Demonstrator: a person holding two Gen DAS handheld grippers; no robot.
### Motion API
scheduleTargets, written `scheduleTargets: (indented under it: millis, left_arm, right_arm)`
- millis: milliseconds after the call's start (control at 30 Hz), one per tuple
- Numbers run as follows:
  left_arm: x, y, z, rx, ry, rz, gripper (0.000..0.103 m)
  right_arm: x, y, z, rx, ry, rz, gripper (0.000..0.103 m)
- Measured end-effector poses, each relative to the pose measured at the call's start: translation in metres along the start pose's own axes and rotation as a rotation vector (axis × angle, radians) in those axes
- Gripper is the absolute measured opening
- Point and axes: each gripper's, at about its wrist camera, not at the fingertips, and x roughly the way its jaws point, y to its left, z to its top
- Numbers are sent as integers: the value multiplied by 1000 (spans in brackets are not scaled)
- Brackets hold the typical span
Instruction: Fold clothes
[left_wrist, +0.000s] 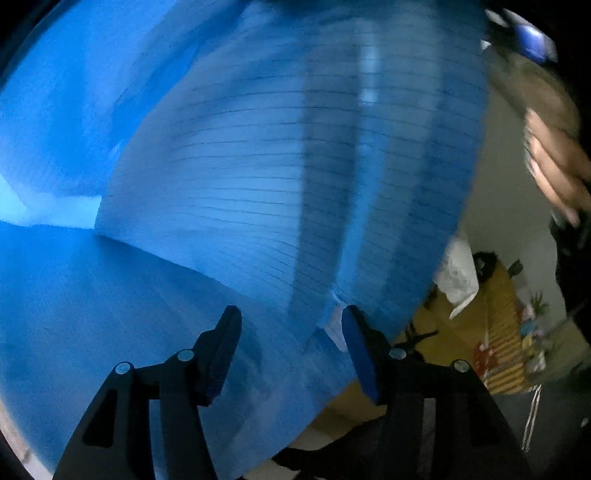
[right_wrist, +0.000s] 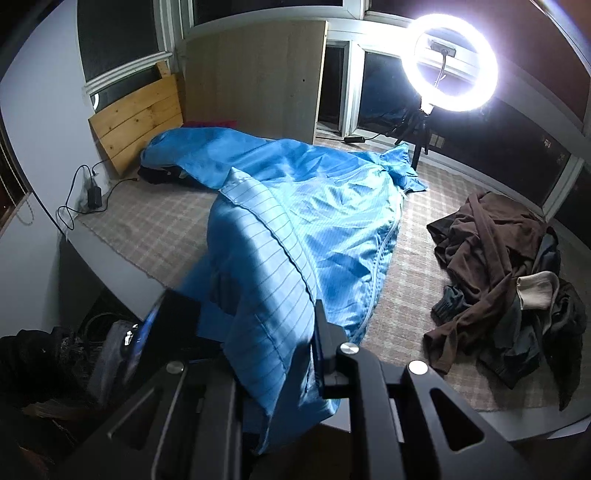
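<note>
1. Right claw (right_wrist: 258, 332) clamped on a lifted fold of the blue striped garment (right_wrist: 295, 206), cloth bunched between the fingers and draping down over the near edge of the carpeted platform (right_wrist: 155, 229).
2. Rest of the garment spread flat across that platform, zipper line running up toward the collar end near the ring light (right_wrist: 448, 61) (laid out long, likely to keep the panels square for a fold).
3. Left claw (left_wrist: 291, 350) spread wide, nothing pinched, blue pads apart with the cloth hanging just past the tips.
4. Probably lining up for a second grip on the hem or edge, judging by the white tag (left_wrist: 338, 317) sitting right by the right-hand pad.
5. Lifted edge held high on one side only, so the fabric sags and slopes; a second hold would seem needed before any clean fold.
6. Pile of dark clothes (right_wrist: 502, 280) waiting well apart on the right of the platform, untouched by the look of it.
7. Hard to read: left view smeared by motion blur and almost filled with blue, so which part of the garment faces the camera cannot be told.
8. Blurred bare hand (left_wrist: 554, 162) at the right edge of that view, cut off (what it grips is not visible).
9. Left finger of the right claw mostly buried under cloth; depth of bite unclear.
</note>
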Motion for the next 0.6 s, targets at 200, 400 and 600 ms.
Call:
scheduleTargets:
  millis: [200, 400, 600]
  left_arm:
    - [3, 23, 3, -88, 7, -93, 0]
    - [-27, -2, 2, 9, -32, -195, 0]
    - [-21, -20, -8, 50, 21, -276, 1]
  right_arm:
    - [1, -3, 1, -13, 2, -13, 14]
    - [-6, -6, 3, -17, -19, -15, 14]
    - [-3, 1, -2, -19, -14, 37, 14]
